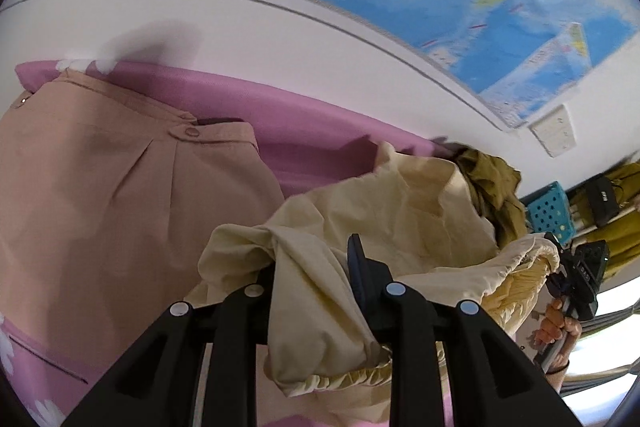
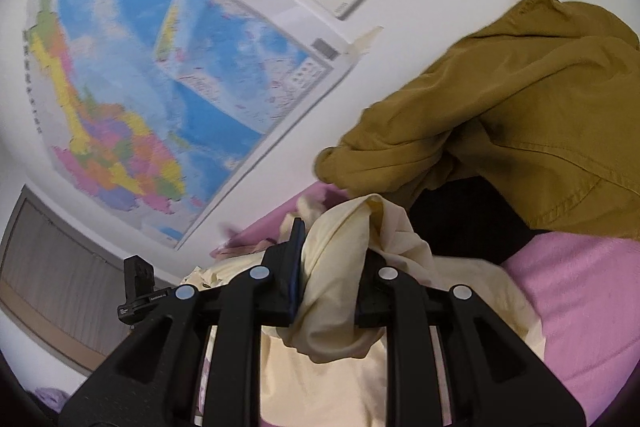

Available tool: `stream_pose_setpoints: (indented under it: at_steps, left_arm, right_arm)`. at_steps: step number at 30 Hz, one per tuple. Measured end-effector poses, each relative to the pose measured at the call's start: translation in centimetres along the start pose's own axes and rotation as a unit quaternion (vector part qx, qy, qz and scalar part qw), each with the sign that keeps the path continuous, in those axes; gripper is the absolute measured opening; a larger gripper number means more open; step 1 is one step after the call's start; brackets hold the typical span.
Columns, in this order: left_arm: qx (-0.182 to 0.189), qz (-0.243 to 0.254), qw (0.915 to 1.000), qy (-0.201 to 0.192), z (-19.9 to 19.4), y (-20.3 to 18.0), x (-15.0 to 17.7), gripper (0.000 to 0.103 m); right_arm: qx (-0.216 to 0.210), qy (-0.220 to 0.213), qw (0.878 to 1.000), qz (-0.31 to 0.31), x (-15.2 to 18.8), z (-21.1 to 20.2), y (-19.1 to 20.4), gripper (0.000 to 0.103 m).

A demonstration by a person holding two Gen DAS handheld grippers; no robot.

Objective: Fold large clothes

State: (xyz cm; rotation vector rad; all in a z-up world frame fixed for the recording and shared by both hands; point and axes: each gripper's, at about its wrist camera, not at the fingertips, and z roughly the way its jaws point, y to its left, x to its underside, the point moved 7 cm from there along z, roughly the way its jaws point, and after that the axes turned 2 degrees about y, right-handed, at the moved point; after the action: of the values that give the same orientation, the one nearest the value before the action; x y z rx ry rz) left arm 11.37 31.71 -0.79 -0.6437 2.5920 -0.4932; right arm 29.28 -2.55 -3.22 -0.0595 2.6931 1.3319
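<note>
Wall map (image 2: 160, 87) print blurred; nothing legible.

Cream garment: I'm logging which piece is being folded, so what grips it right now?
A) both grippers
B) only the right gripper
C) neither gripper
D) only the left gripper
A: the cream garment is bunched between the fingers of the left gripper, and in the right wrist view it is pinched in the right gripper too.

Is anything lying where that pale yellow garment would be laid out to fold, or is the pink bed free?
Both tongs, left and right, already pinch the pale yellow garment. On the pink bed a tan skirt lies spread to one side and an olive garment is heaped on the other, so room is limited.
</note>
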Motion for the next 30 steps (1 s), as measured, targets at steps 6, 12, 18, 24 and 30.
stream_pose_setpoints:
  at_steps: [6,12,18,24,30]
  left_arm:
    - [-0.027,-0.017,0.9994,0.014,3.2,1.2,-1.4,0.024]
    - [-0.025,-0.034,0.9988,0.023,4.7,2.0,-1.7,0.024]
    - [-0.025,-0.052,0.9979,0.03,5.5,2.7,-1.8,0.024]
    - [-0.018,-0.051,0.9982,0.025,5.0,2.4,-1.9,0.029]
    - [0.02,-0.061,0.9979,0.006,2.7,2.1,-1.3,0.045]
  right_arm:
    - [0.02,-0.004,1.0,0.005,-0.7,1.7,-1.3,0.025]
    - [0.016,-0.04,0.999,-0.01,-0.2,0.6,-0.4,0.072]
    - [0.051,-0.067,0.984,-0.157,3.9,-0.9,5.2,0.075]
    - [0.127,0.031,0.94,-0.314,10.4,8.1,9.1,0.08]
    - [0.213,0.057,0.916,-0.334,10.1,14.1,6.4,0.024]
